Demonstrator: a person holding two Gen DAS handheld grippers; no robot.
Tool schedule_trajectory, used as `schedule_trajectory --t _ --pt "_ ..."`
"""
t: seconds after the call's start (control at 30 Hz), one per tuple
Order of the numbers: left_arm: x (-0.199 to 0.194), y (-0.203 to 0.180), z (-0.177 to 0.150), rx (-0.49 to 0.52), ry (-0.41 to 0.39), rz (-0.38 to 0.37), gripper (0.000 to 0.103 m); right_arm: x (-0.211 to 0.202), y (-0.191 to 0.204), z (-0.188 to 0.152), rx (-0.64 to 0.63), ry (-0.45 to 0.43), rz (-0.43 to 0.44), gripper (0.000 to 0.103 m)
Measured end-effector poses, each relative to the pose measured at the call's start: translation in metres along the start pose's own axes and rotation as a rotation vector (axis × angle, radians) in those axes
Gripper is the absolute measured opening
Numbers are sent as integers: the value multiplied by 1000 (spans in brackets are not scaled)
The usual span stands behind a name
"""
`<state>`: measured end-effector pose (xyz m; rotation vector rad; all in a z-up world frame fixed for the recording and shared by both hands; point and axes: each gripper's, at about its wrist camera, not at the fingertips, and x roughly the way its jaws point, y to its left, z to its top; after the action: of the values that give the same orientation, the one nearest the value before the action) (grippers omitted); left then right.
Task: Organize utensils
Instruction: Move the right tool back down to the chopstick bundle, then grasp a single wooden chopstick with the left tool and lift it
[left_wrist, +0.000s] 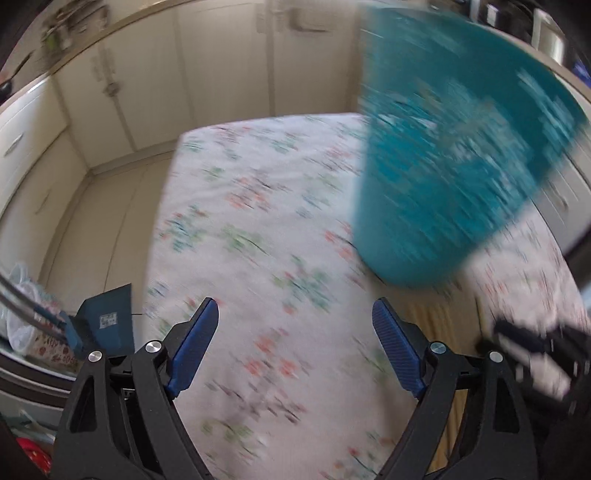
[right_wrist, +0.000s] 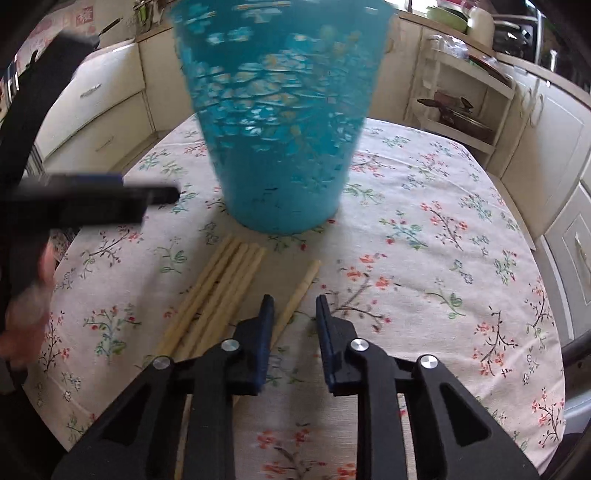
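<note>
A tall teal perforated utensil basket stands upright on the floral tablecloth. It also shows blurred at the upper right in the left wrist view. Several pale wooden chopsticks lie side by side in front of the basket, and one more chopstick lies apart to their right. My right gripper is open and empty, low over that single chopstick. My left gripper is wide open and empty above the cloth, left of the basket; it shows as a dark blurred shape in the right wrist view.
Cream kitchen cabinets run around the table. An open shelf unit with a pan and lid stands behind the table at the right. A blue box and a plastic bag sit off the table's left side.
</note>
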<state>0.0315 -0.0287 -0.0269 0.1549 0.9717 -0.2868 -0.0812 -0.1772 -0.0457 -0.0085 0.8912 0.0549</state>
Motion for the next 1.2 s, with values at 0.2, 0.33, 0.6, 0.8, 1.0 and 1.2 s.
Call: schedule_trajectory --t 0.2,0.33,0.6,0.8,1.0,1.2 --pt "2 -25 -20 43 50 -53 81 0 -21 0 118 -10 105 20" --pt "2 -35 -25 66 47 -40 81 -1 -24 0 142 -13 131 20" --pt "-5 -34 -27 31 42 -128 81 -1 -29 0 157 -14 150 20" --pt "-7 -42 -30 67 40 -102 81 -1 -29 -1 152 -14 149 21" --pt "-3 -39 -28 71 47 -82 81 0 -29 -1 146 -14 148 22" --pt "-2 -43 -28 103 44 -53 82 0 -28 -1 146 -14 149 22"
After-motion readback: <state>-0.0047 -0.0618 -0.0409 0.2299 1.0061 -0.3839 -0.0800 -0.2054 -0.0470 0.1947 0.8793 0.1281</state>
